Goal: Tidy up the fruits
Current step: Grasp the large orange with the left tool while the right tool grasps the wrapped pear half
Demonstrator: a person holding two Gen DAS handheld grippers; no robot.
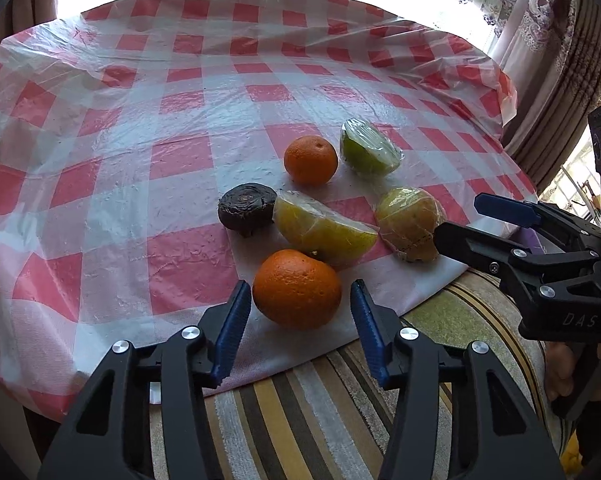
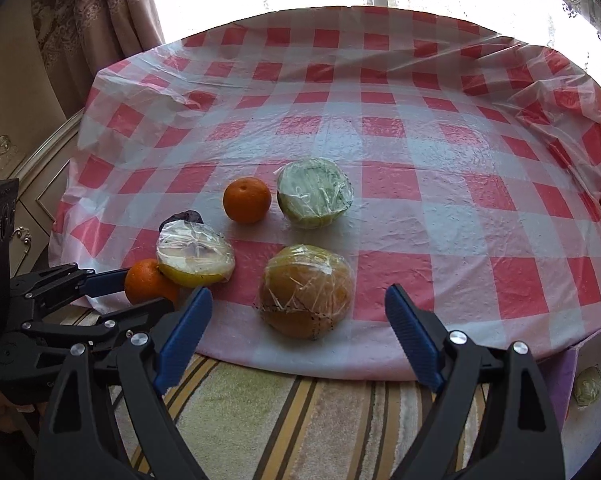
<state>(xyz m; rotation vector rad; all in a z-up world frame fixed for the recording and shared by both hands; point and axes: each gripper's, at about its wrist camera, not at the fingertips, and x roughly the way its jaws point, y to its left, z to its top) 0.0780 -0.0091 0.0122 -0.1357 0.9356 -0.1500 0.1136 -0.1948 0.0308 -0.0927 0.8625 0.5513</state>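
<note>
An orange (image 1: 296, 288) lies near the front edge of the checked tablecloth (image 1: 140, 160), between the blue pads of my left gripper (image 1: 300, 284). The left pad is almost on it and a thin gap shows at the right pad. The right wrist view shows the same orange (image 2: 148, 284) between those fingers. My right gripper (image 2: 300, 298) stands wide open around a wrapped yellow-brown fruit (image 2: 304, 292) without touching it. Behind lie a wrapped yellow half (image 1: 324, 232), a dark purple fruit (image 1: 246, 208), a small orange (image 1: 310, 160) and a wrapped green half (image 1: 368, 152).
A striped cushion (image 2: 280, 420) runs below the table's front edge. Patterned curtains (image 1: 548, 40) and a bright window stand behind the table. A carved cabinet (image 2: 28, 160) is at the left. Another wrapped fruit (image 2: 588, 388) lies off the table at the lower right.
</note>
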